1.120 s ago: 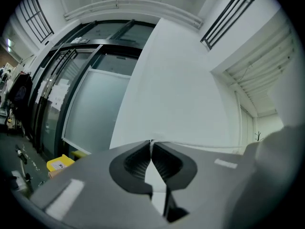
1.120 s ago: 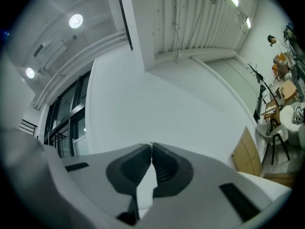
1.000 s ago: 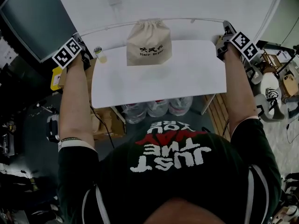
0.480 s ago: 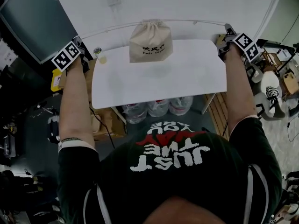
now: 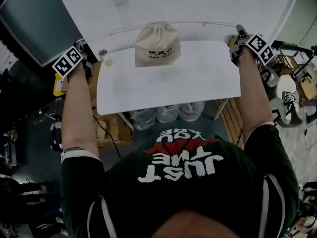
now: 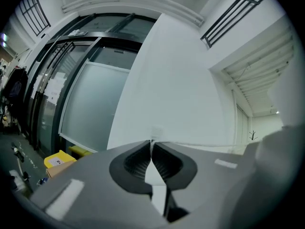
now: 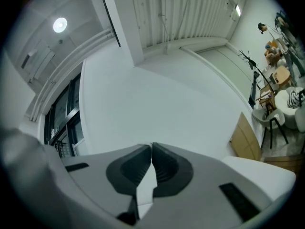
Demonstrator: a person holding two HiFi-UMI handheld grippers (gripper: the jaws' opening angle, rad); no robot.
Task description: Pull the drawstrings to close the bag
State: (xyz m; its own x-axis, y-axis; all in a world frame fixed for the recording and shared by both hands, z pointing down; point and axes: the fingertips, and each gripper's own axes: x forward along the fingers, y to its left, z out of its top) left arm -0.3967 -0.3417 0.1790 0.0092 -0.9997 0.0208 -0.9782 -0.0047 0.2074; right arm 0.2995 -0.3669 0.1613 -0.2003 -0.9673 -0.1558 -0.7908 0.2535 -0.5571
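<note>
Nearest, the person's arms reach out wide over the white table (image 5: 168,86), one to each side of the bag.

Bag: beige cloth drawstring bag (image 5: 157,46) with black print on its face, upright at the table's far edge, midway between the two tools. I cannot tell whether its base rests on the table or hangs just clear of it.

Left gripper (image 5: 80,47): well out to the bag's left, past the table's edge. In the left gripper view the ribbed pads (image 6: 138,162) are clenched together, and a thin pale line leaves their tips toward the bag. I read this as a clamp on the left drawstring (image 5: 116,31).

Right gripper (image 5: 240,33): well out to the bag's right, roughly level with the bag's neck. Its pads (image 7: 136,168) are pressed shut. The cord itself is too thin to make out there, but in the head view the right drawstring (image 5: 203,23) ends at these jaws, so I judge it gripped.

Cords: both run from the bag's neck in a nearly straight, taut line, one to each tool.

Neck: gathered into a small tight pucker at the bag's top, with no open mouth visible.

Progress (judgement): the closing pull looks essentially complete. The mouth is cinched and no slack remains in either cord. What seems left is to ease the tension and let go of both cords.

Beyond the bag: a plain white wall.
</note>
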